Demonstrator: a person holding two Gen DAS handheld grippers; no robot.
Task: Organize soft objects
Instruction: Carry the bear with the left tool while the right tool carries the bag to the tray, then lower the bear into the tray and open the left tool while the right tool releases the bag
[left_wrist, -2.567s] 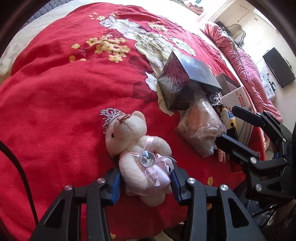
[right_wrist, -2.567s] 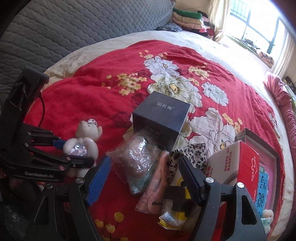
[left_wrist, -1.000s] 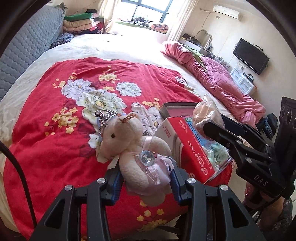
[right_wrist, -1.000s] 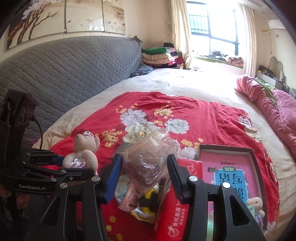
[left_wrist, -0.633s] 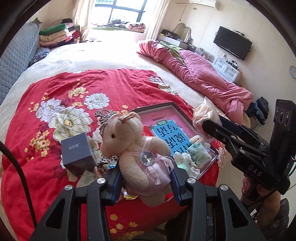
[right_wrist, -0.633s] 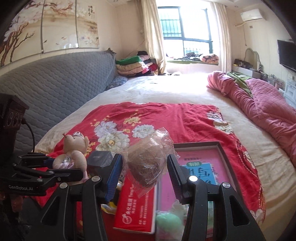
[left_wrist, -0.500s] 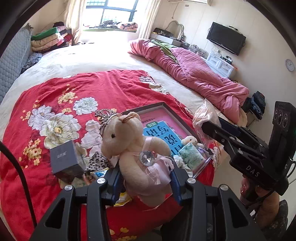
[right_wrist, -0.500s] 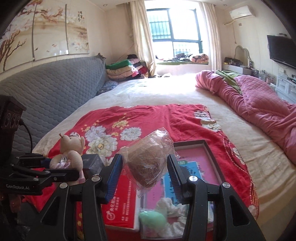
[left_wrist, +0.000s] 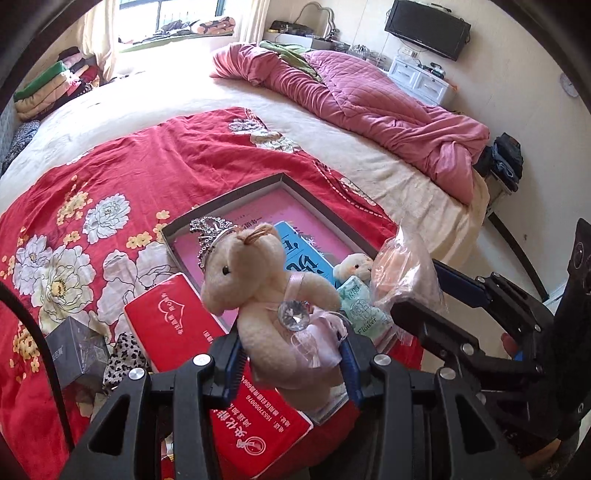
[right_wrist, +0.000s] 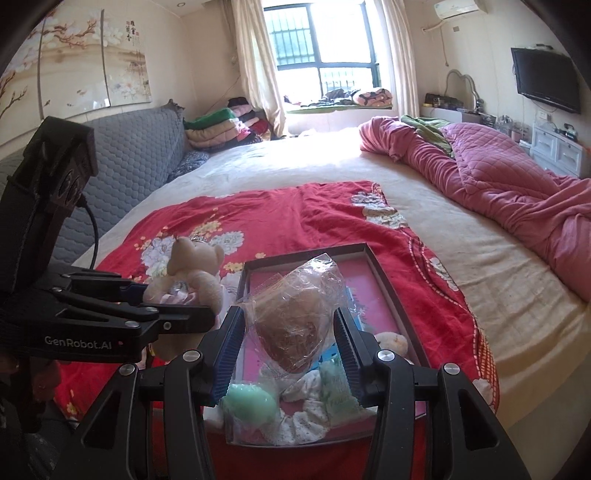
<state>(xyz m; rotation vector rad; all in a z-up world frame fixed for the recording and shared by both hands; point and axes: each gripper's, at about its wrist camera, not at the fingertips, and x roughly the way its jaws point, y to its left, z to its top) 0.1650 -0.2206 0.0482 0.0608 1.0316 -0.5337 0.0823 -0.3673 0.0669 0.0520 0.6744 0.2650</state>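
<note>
A cream teddy bear with a silver crown and pink dress hangs between the pads of my left gripper, which is shut on its body. It hangs above the near left corner of a dark-rimmed tray with a pink floor. My right gripper is shut on a clear plastic bag with a brown soft thing inside, held over the same tray. In the right wrist view the left gripper and its bear are just left of the tray.
In the tray lie a small bear, a green soft thing and a white scrunchie. A red box, a dark grey box and leopard cloth lie left of it on the red floral blanket. A pink quilt lies at the right.
Both grippers have carried the bear and the bag away from the pile by the grey box, across the red box, to above the tray. Both grips stay the same.
</note>
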